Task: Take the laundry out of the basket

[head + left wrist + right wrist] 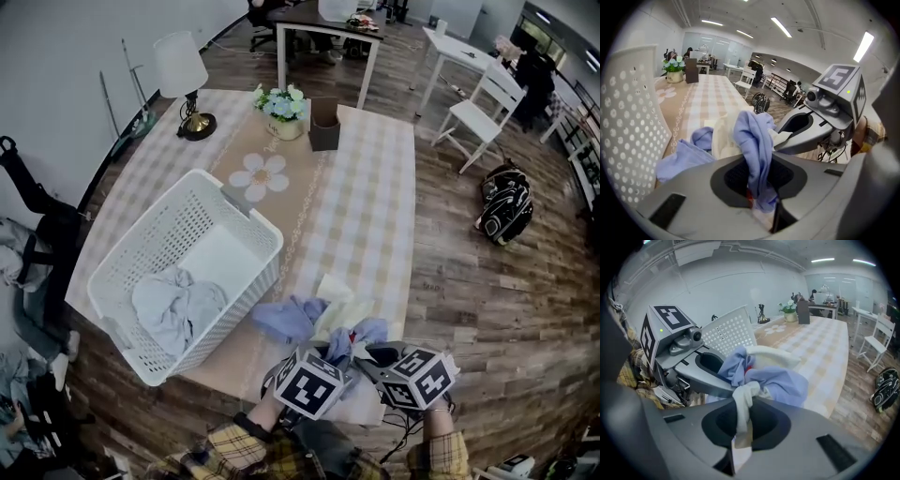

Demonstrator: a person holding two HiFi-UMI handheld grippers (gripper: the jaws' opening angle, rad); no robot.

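Left gripper (757, 188): right under the lens at 6 o'clock, jaws pinched hard on a blue garment (754, 140) that stands up out of the pads. That's a firm bite, so nothing slips while it's carried.
Right gripper (739, 428): shoulder to shoulder with it at 5 o'clock, jaws almost together, clamping a strip of cream cloth (743, 404). They sit this close because both pieces look bunched into one bundle.
Table (375, 187): checked cover running from 6 up to 12 o'clock, the landing place for whatever comes out.
Basket (150, 244): white and perforated, at 9 o'clock near the front edge, within easy reach of both hands.
Grey laundry (173, 305): crumpled in the basket's near end at 8 o'clock and not yet out, so I'd call the job partway.
Heap (291, 317): blue and cream folds on the table just beside the basket at 6 o'clock, trailing from the grippers.
Lamp (183, 75), flowers (281, 105), box (324, 127): parked at 11 to 12 o'clock, well apart from the work.
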